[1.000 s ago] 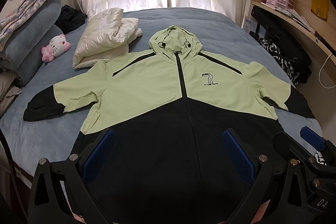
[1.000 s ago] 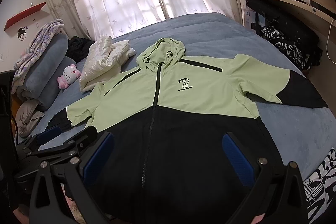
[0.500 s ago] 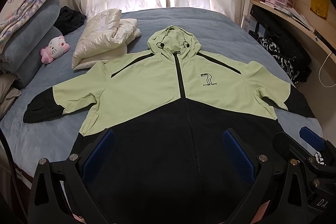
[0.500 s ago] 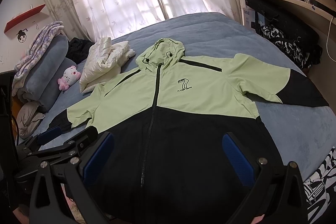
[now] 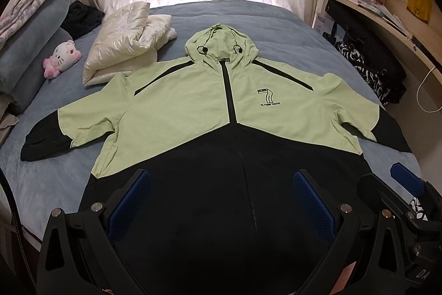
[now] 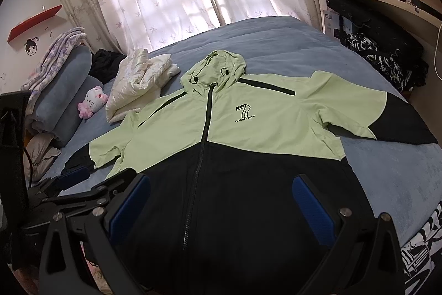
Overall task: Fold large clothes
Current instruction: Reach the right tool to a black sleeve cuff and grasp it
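Ahead of both grippers stretched the blue bed point(image 5: 276, 26), and on it the green-and-black hooded jacket point(image 5: 193, 112) lay flat, zipped, front up, sleeves spread to either side, its black hem nearest the tools. Beyond the jacket's left sleeve sat a folded cream garment point(image 5: 124, 46), and farther left a small pink-and-white plush toy point(image 5: 62, 57). The left gripper point(image 5: 221, 208) and right gripper point(image 6: 221, 208) both hovered over the hem, jaws spread wide, gripping nothing.
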